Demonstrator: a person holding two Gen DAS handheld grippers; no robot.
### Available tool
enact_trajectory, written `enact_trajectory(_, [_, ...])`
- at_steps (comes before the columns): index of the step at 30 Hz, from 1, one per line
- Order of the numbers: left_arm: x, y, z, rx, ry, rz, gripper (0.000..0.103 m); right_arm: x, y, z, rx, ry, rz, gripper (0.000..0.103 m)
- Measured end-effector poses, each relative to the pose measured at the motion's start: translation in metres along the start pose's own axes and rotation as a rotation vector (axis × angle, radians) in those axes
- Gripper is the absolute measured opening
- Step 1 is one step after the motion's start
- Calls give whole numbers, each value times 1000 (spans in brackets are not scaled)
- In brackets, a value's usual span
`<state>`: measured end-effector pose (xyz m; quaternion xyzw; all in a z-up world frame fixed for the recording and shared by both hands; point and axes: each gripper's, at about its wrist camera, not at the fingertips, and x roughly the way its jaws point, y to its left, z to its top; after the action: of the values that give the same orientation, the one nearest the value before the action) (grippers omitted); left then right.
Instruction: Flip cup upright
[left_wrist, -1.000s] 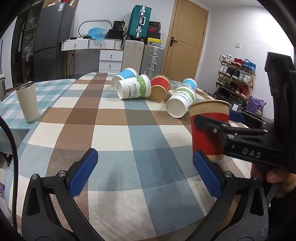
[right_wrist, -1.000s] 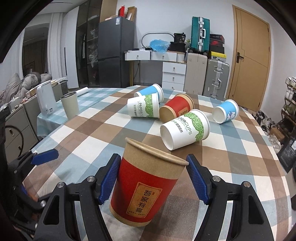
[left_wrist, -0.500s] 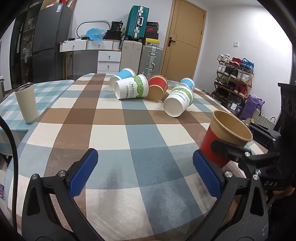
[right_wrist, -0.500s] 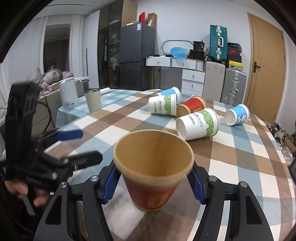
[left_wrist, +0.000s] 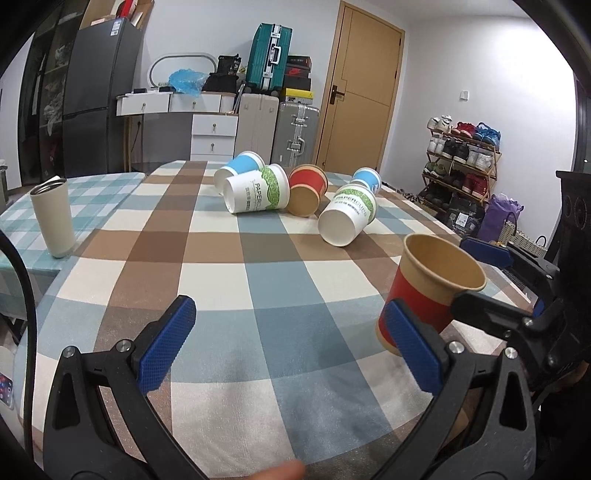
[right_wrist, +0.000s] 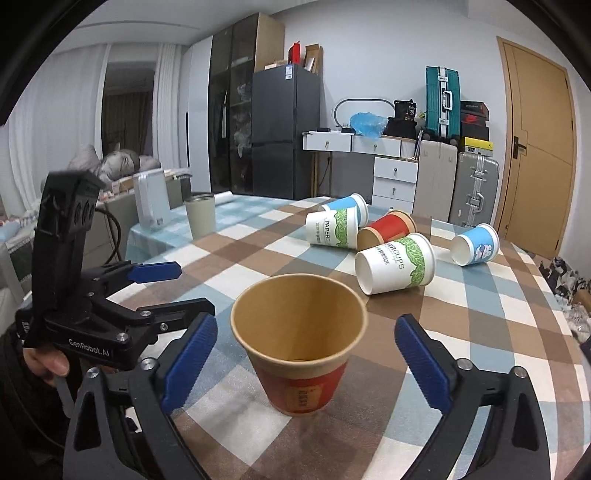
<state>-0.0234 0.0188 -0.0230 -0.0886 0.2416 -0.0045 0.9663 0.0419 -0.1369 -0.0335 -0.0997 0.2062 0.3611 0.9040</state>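
A red and tan paper cup (right_wrist: 300, 350) stands upright on the checked tablecloth (right_wrist: 480, 317), mouth up. My right gripper (right_wrist: 306, 360) is open, its blue pads on either side of the cup with clear gaps. In the left wrist view the same cup (left_wrist: 430, 290) stands at the right, with my right gripper (left_wrist: 476, 277) around it. My left gripper (left_wrist: 291, 349) is open and empty, low over the table's near part; it shows in the right wrist view (right_wrist: 177, 288) to the left of the cup.
Several paper cups lie on their sides further back: a white and green one (left_wrist: 347, 216), another white and green one (left_wrist: 256, 189), a red one (left_wrist: 306, 189) and two blue ones (right_wrist: 474, 245). A beige tumbler (left_wrist: 53, 218) stands at the left. The table edge runs close on the right.
The right gripper has lowered the red cup onto the table and opened its jaws off it. The left gripper has stayed open and nearly still.
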Motion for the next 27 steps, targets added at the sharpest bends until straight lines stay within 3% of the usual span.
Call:
enact_trajectory(8, [-6, -5, 3, -6, -38, -16, 102, -25, -22, -6, 54, -80, 32, 103])
enact_trajectory(18, [-5, -22, 5, 57, -72, -28, 102, -28, -34, -14, 98, -80, 72, 103])
enact_trajectory(27, [-5, -24, 4, 55, -75, -28, 102, -33, -34, -17, 109, -103, 79, 103])
